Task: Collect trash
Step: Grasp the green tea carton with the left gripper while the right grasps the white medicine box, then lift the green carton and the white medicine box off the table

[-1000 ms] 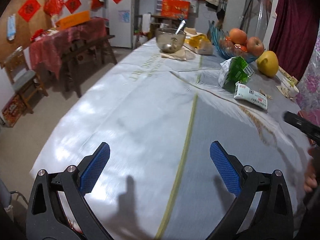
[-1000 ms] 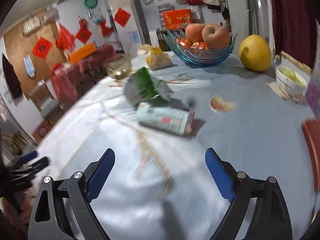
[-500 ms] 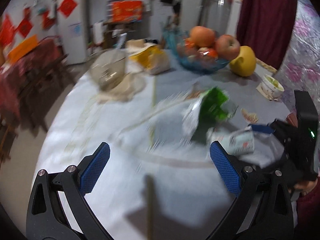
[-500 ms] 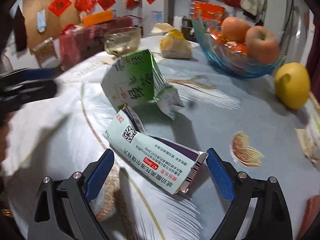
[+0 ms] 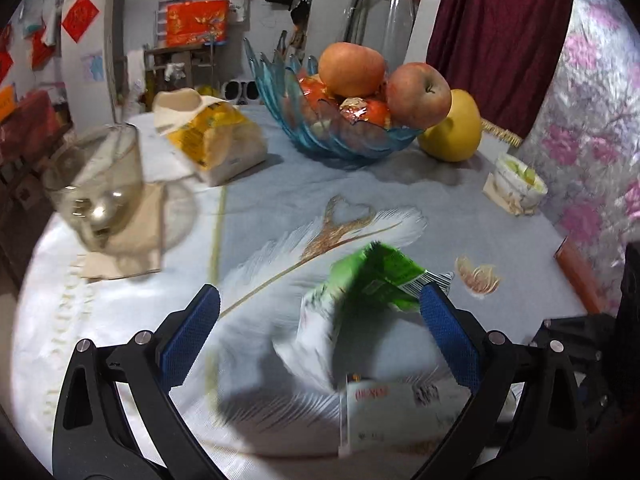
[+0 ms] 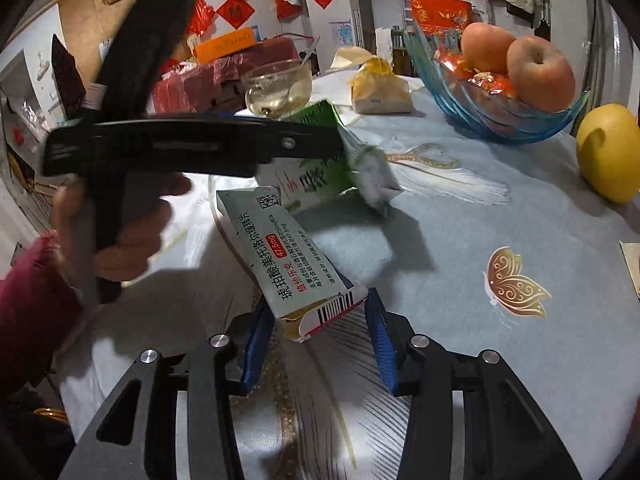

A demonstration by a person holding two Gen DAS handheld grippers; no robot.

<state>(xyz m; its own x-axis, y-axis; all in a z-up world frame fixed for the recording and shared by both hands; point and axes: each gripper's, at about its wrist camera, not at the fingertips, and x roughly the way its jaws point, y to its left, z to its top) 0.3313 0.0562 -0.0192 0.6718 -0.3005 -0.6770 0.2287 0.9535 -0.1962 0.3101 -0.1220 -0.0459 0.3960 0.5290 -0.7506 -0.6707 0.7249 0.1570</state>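
Note:
A green and white carton point(image 5: 360, 292) lies on the tablecloth between the wide-open fingers of my left gripper point(image 5: 320, 336); it also shows in the right wrist view point(image 6: 320, 168). A white medicine box point(image 6: 288, 256) lies in front of it, its near end between the fingers of my right gripper point(image 6: 318, 332). The right jaws have narrowed around the box end but a gap shows on both sides. The box shows blurred in the left wrist view point(image 5: 396, 412). The left gripper's body point(image 6: 180, 144) shows in the right wrist view, over the carton.
A blue glass fruit bowl point(image 5: 340, 136) with apples, a yellow pomelo point(image 5: 452, 132), a glass bowl with a spoon point(image 5: 96, 192), a yellow bag point(image 5: 216, 140) and a small white cup point(image 5: 518, 184) stand further back on the table.
Both grippers moved forward onto the trash. The left now straddles the green carton. The right jaws narrowed around the end of the medicine box.

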